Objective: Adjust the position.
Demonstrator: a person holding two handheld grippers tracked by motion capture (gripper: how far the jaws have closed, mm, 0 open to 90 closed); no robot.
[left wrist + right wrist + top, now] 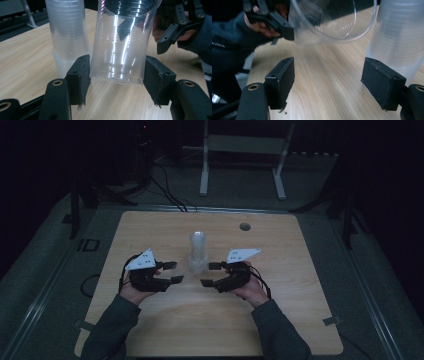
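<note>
Clear ribbed plastic cup (pixel 120 47) sits clamped by its base btwn the left gripper (pixel 117 82) pads, lifted off the light wooden table (pixel 150 330) and tipped on its side, mouth facing the right gripper (pixel 329 85). That one holds nothing, jaws about halfway apart, just beside a tall stack of frosted plastic cups (pixel 198 251) standing mid-table, w/ the held cup close in front of it. Cup looks very light, thin-walled, slick, prob. easy to crush or pop out; best gripped gently near the stiffer base or rim, not mid-wall.
</note>
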